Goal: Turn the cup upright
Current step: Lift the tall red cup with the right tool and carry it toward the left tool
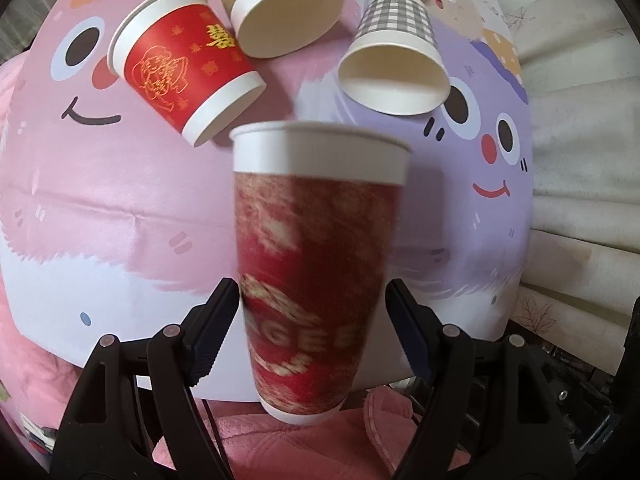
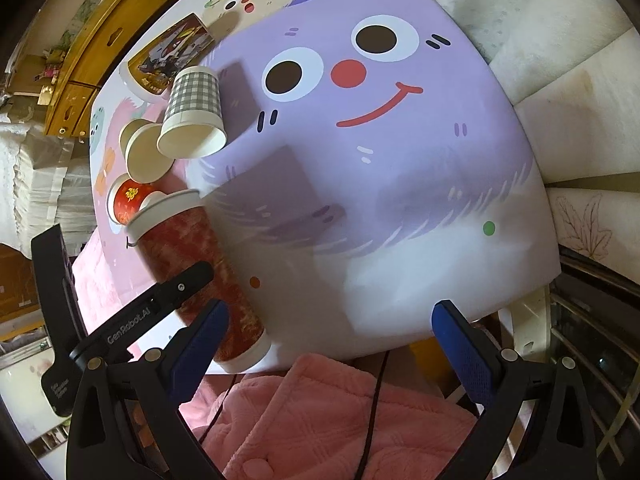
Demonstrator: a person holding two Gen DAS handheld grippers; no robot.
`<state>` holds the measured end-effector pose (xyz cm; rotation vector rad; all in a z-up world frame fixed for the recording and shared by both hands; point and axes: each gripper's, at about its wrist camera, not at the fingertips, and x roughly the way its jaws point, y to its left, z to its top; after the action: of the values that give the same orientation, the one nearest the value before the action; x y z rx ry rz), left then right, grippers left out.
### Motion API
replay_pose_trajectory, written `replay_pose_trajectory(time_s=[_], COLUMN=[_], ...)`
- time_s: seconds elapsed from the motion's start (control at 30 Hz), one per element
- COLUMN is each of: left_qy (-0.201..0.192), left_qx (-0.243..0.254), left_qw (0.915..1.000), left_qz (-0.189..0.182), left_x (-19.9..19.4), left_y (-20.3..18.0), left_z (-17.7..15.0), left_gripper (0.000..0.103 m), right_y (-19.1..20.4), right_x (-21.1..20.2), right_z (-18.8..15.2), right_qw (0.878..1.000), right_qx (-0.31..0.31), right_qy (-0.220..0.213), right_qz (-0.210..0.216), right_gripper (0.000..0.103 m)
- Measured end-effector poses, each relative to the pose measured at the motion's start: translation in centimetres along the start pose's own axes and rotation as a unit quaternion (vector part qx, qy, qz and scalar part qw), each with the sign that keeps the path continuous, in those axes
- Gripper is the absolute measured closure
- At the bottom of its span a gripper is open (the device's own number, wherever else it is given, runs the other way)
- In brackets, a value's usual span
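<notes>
A tall red patterned paper cup (image 1: 316,276) with white rim is held rim-up between the fingers of my left gripper (image 1: 314,320), above the near edge of the table; it is motion-blurred. It also shows in the right wrist view (image 2: 196,276), tilted, with the left gripper's finger across it. My right gripper (image 2: 332,332) is open and empty over the near table edge, to the right of the cup.
On the cartoon-printed table (image 1: 120,200) lie a red cup (image 1: 180,68), a beige cup (image 1: 280,16) and a grey checked cup (image 1: 396,52) on their sides, plus a printed cup (image 2: 172,56) further back. Pink blanket (image 2: 320,408) below. Wooden cabinet (image 2: 100,40) beyond.
</notes>
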<state>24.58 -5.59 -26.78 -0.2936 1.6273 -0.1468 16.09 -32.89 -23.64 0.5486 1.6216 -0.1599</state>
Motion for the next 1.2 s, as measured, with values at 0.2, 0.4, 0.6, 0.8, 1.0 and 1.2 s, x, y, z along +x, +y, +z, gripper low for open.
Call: replay_pose_trajectory(time_s=[0.2, 0.4, 0.6, 0.8, 1.0, 1.2], left_qy=[-0.024, -0.073, -0.154, -0.247, -0.327, -0.319], left_qx=[0.007, 0.01, -0.012, -0.039, 0.008, 0.035], left_qw=[0.9996, 0.9967, 0.9874, 0.9682, 0.9426, 0.9444], left_qz=[-0.01, -0.035, -0.033, -0.007, 0.067, 0.074], left_x=[-1.0, -3.7, -7.3, -10.9, -14.2, -15.3], left_y=[-0.7, -0.5, 1.1, 3.3, 4.5, 6.2], left_z=[-0.8, -3.2, -6.7, -10.0, -12.5, -12.6], left_gripper=[0.029, 0.028, 0.028, 0.028, 0.028, 0.028], right_y=[-0.7, -1.5, -1.8, -1.2, 0.9, 3.7], right_x=[-0.6, -1.6, -1.8, -1.9, -2.2, -1.6], right_z=[-1.0, -3.0, -5.9, -7.9, -8.5, -7.8], right_qw=[1.0, 0.999, 0.998, 0.99, 0.981, 0.977], right_qx=[0.002, 0.003, -0.007, -0.032, -0.057, -0.069], right_qy=[-0.011, -0.029, -0.039, -0.057, -0.081, -0.105], right_qz=[0.002, 0.016, 0.045, 0.123, 0.164, 0.17], right_gripper=[0.0, 0.0, 0.0, 0.0, 0.0, 0.0])
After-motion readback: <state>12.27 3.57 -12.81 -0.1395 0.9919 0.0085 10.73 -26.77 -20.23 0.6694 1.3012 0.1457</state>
